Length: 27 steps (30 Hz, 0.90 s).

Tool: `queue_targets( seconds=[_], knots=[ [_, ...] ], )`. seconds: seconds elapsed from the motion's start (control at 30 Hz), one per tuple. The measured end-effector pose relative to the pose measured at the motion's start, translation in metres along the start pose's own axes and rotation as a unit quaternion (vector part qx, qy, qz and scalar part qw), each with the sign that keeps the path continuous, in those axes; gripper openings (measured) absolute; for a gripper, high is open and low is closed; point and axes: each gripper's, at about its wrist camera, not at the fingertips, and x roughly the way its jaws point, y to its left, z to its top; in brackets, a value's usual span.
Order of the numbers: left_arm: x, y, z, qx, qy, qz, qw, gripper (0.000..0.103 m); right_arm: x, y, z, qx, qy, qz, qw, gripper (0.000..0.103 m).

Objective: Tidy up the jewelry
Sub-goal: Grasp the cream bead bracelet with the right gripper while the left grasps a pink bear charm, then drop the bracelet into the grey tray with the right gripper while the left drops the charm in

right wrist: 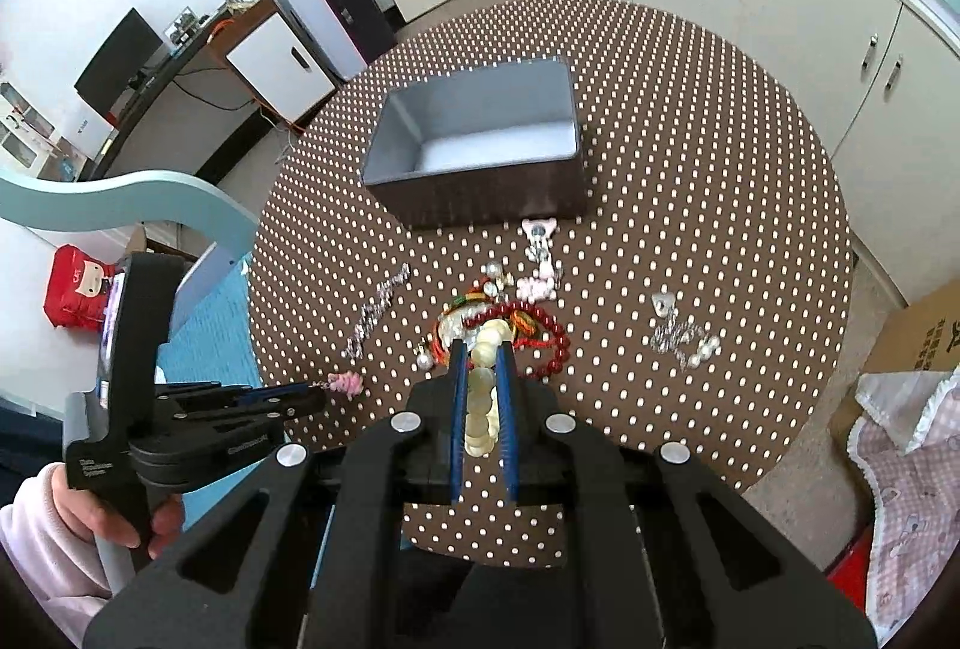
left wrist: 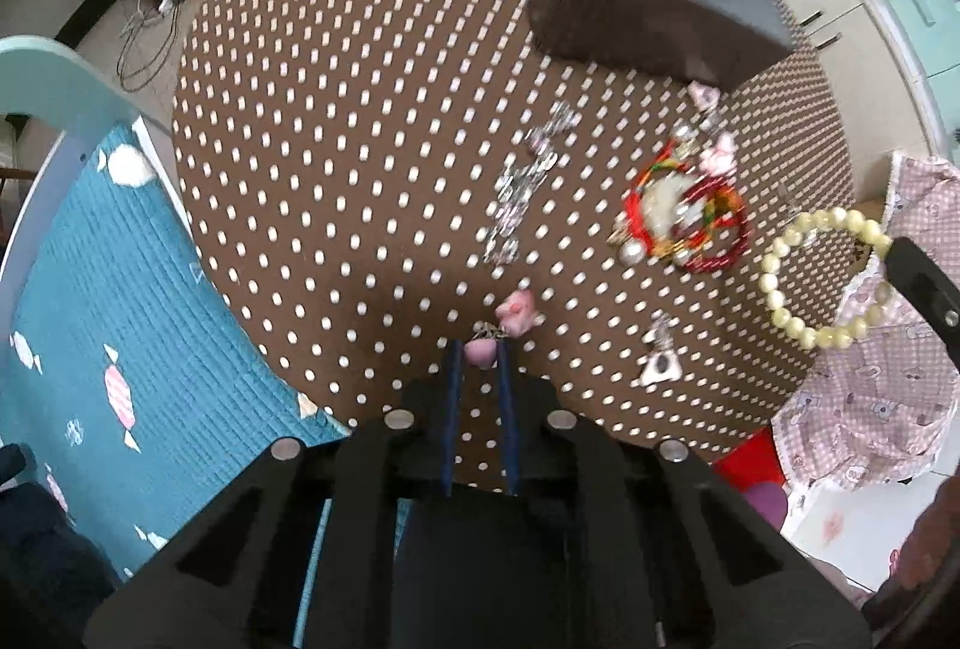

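I see the box [right wrist: 474, 144] at the far side of the round table [right wrist: 720, 169], w/ jewelry strewn in front of it. Chain [right wrist: 377, 316] lies left of the bracelet pile [right wrist: 510, 325]; earrings [right wrist: 684, 334] right of it. Charm [right wrist: 345, 383] near the table's left edge, btwn left gripper [right wrist: 318, 397] tips.
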Motion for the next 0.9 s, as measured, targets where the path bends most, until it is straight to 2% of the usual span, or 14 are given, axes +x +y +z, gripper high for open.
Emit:
queue_targets(
  seconds=[0.1,0.37,0.57,0.7,0.73,0.77,0.8,0.83,0.9],
  knots=[
    [-0.019,-0.003,0.009,0.001,-0.016,-0.031,0.9994,0.011,-0.005,0.000,0.009,-0.002,-0.012,0.003,1.000,0.008],
    [-0.088,-0.029,0.043,0.044,-0.093,-0.068,0.9924,0.011,-0.018,0.005,0.051,-0.009,-0.054,0.018,0.998,0.008],
    [-0.120,-0.058,0.087,0.075,-0.147,-0.075,0.9834,0.011,-0.020,0.013,0.092,-0.026,-0.084,0.029,0.996,0.009],
    [-0.127,-0.072,0.116,0.089,-0.165,-0.078,0.9792,0.011,-0.012,0.012,0.114,-0.027,-0.089,0.032,0.995,0.010],
    [-0.128,-0.076,0.124,0.093,-0.169,-0.073,0.9785,0.014,-0.009,0.011,0.119,-0.027,-0.086,0.032,0.995,0.012],
    [-0.126,-0.078,0.127,0.093,-0.171,-0.064,0.9788,0.020,-0.006,0.010,0.122,-0.025,-0.083,0.025,0.996,0.030],
    [-0.124,-0.079,0.130,0.090,-0.170,-0.052,0.9800,0.038,-0.003,0.008,0.125,-0.022,-0.081,0.012,0.996,0.044],
    [-0.121,-0.078,0.136,0.084,-0.169,-0.034,0.9814,0.046,-0.003,0.005,0.126,-0.018,-0.086,0.000,0.996,0.054],
    [-0.114,-0.074,0.139,0.081,-0.159,-0.044,0.9830,0.054,-0.002,-0.004,0.128,-0.008,-0.092,-0.003,0.996,0.056]
  ],
)
